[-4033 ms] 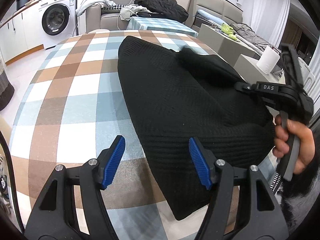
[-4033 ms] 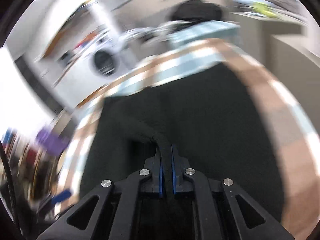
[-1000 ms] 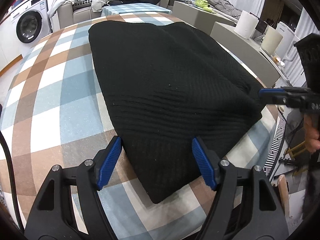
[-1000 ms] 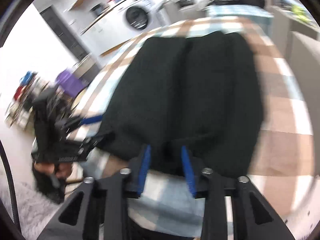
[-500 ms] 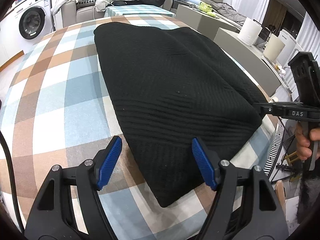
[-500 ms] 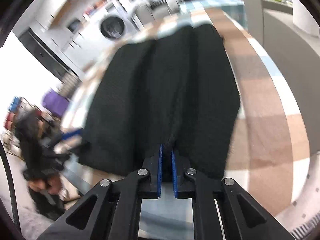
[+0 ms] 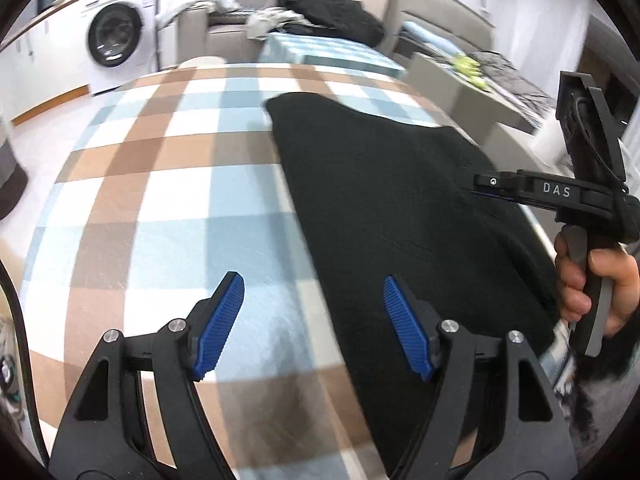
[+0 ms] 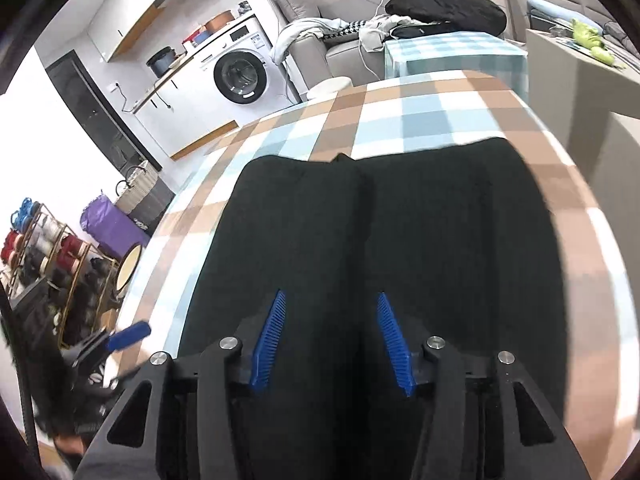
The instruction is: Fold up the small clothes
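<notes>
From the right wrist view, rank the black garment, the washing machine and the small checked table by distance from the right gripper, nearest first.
1. Black garment, directly beneath the right gripper.
2. Small checked table, beyond the big table's far edge, ahead and right.
3. Washing machine, against the back wall, upper left.

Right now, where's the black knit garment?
Black knit garment lies flat on the checked tablecloth, filling the right wrist view's centre under the open right gripper.
</notes>
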`<state>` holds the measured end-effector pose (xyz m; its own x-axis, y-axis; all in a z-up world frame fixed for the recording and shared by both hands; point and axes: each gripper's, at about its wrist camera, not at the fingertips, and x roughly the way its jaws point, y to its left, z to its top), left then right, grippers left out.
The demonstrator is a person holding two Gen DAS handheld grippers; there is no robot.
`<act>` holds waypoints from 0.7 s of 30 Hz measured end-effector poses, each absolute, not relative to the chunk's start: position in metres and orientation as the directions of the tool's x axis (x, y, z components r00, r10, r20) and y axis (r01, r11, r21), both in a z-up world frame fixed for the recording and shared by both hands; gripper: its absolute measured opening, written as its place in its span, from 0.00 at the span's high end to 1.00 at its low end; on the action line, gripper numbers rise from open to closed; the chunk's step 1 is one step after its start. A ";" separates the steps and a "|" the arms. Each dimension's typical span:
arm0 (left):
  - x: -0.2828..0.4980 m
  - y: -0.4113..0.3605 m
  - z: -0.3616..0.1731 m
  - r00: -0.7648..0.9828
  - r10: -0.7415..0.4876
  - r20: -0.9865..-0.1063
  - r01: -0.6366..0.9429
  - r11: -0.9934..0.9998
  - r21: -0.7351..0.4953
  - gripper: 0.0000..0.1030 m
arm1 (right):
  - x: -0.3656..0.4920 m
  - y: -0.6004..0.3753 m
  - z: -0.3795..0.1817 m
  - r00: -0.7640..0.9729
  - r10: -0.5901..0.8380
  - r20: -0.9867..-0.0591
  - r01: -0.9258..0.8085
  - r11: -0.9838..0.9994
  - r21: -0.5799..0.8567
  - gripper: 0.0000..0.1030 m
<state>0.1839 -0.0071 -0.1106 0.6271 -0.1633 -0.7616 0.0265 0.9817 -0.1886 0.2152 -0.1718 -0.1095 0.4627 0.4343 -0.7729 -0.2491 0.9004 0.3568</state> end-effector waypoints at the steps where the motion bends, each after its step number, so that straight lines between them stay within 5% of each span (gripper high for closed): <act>1: 0.190 -0.004 -0.113 0.625 -0.162 -0.763 0.017 0.981 -0.193 0.32 | 0.224 -0.166 -0.113 0.452 0.431 -0.781 -0.245 0.902 0.357 0.55; 4: 0.201 0.002 -0.118 0.613 -0.169 -0.772 -0.006 0.976 -0.218 0.32 | 0.239 -0.154 -0.128 0.400 0.431 -0.809 -0.245 0.901 0.359 0.83; 6: 0.204 0.003 -0.118 0.615 -0.176 -0.769 -0.008 0.973 -0.230 0.32 | 0.238 -0.150 -0.123 0.418 0.437 -0.796 -0.284 0.896 0.343 0.91; 12: 0.206 -0.012 -0.101 0.639 -0.217 -0.738 0.048 0.969 -0.243 0.29 | 0.205 -0.180 -0.061 0.590 0.362 -0.722 -0.275 0.931 0.242 0.93; 16: 0.211 -0.038 -0.105 0.622 -0.230 -0.749 0.104 0.972 -0.212 0.28 | 0.228 -0.196 -0.093 0.539 0.238 -0.808 -0.189 0.969 0.159 0.93; 21: 0.205 -0.047 -0.117 0.588 -0.241 -0.772 0.116 0.970 -0.214 0.28 | 0.236 -0.211 -0.123 0.467 0.286 -0.837 -0.154 0.958 0.242 0.83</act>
<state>0.2050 -0.0468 -0.1167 0.5884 -0.2410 -0.7718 0.1165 0.9698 -0.2141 0.2358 -0.2106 -0.1225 0.4671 0.2861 -0.8367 -0.1540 0.9581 0.2416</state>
